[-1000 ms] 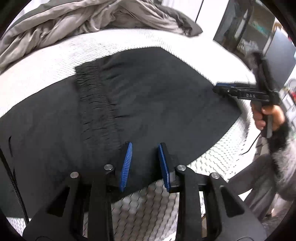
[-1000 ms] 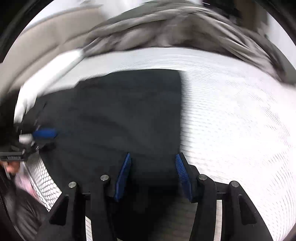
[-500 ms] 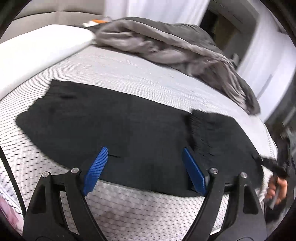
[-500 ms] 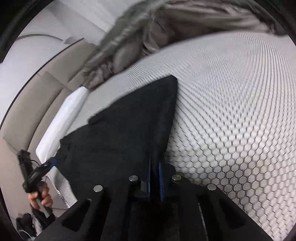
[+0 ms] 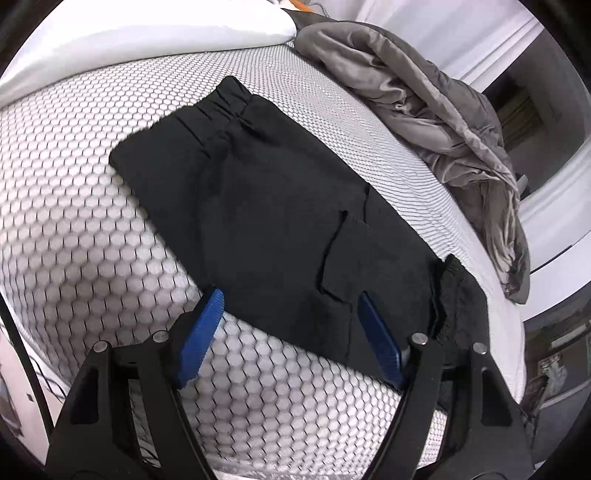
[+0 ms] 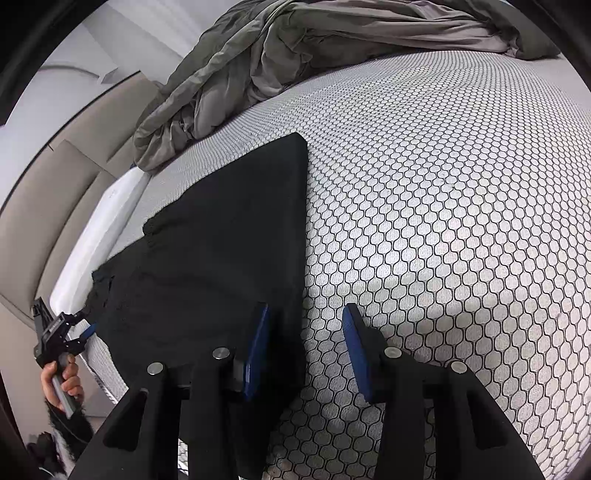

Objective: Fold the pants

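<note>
Black pants lie flat on a bed with a white honeycomb-patterned cover, and they also show in the right wrist view. The left wrist view shows a cuff with elastic gathers at the far end and a pocket flap near my fingers. My left gripper is open over the near edge of the pants. It also shows in the right wrist view, held in a hand at the pants' far corner. My right gripper is open and straddles the pants' straight right edge.
A crumpled grey duvet lies along the far side of the bed and shows in the right wrist view too. A white pillow and a beige padded headboard stand at the bed's head. The bed edge runs just below my left gripper.
My right gripper was shut on the pants' edge half a second ago and is now open. My left gripper has moved along the pants toward the cuff end, still open.
</note>
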The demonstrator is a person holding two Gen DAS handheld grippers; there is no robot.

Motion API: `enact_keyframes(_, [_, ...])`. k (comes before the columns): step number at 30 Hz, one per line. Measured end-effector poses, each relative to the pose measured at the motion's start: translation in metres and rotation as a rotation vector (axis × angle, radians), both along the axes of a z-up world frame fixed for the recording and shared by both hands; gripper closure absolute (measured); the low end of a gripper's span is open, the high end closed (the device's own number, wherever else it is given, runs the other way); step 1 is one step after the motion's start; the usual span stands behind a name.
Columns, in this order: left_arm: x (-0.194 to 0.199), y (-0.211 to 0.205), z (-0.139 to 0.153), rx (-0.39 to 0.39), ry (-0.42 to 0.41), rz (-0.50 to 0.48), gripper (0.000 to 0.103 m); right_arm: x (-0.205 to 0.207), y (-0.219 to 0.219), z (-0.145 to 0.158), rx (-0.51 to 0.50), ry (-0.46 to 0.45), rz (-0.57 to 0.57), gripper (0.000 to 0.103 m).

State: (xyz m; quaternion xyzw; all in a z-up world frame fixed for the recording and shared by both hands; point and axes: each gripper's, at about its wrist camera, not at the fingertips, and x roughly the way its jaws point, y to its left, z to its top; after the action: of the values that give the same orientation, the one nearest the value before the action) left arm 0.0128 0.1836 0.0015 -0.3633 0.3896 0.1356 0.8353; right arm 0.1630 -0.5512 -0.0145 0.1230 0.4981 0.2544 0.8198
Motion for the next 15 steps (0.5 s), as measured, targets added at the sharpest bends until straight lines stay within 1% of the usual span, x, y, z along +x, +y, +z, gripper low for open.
enact_keyframes(3, [0.005, -0.010, -0.005, -0.023, 0.026, -0.006, 0.030, 0.001, 0.008, 0.000, -0.016, -0.008, 0.008, 0.059])
enact_keyframes(4, [0.005, -0.013, -0.004, -0.037, 0.027, -0.019, 0.030, 0.002, 0.011, 0.000, -0.021, -0.010, 0.012, 0.059])
enact_keyframes(5, [0.003, -0.017, -0.003, -0.056, 0.011, -0.035, 0.030, 0.002, 0.014, 0.000, -0.023, -0.009, 0.017, 0.059])
enact_keyframes(7, [0.004, -0.025, -0.001, -0.040, 0.002, -0.038, 0.030, 0.006, 0.023, 0.000, -0.029, -0.011, 0.023, 0.058])
enact_keyframes(9, [0.013, -0.024, -0.004, -0.051, -0.015, -0.007, 0.030, 0.006, 0.024, 0.000, -0.036, -0.016, 0.028, 0.058])
enact_keyframes(12, [0.032, -0.011, -0.011, -0.061, -0.018, 0.098, 0.030, 0.005, 0.026, -0.002, -0.034, -0.016, 0.027, 0.058])
enact_keyframes(13, [0.037, -0.007, -0.011, -0.066, -0.017, 0.129, 0.035, 0.005, 0.025, -0.002, -0.032, -0.015, 0.026, 0.058])
enact_keyframes(14, [0.041, -0.003, -0.010, -0.065, -0.019, 0.166, 0.043, 0.005, 0.025, -0.003, -0.030, -0.014, 0.024, 0.058])
enact_keyframes(15, [0.044, -0.001, -0.009, -0.054, -0.021, 0.195, 0.069, 0.005, 0.024, -0.003, -0.028, -0.014, 0.023, 0.057])
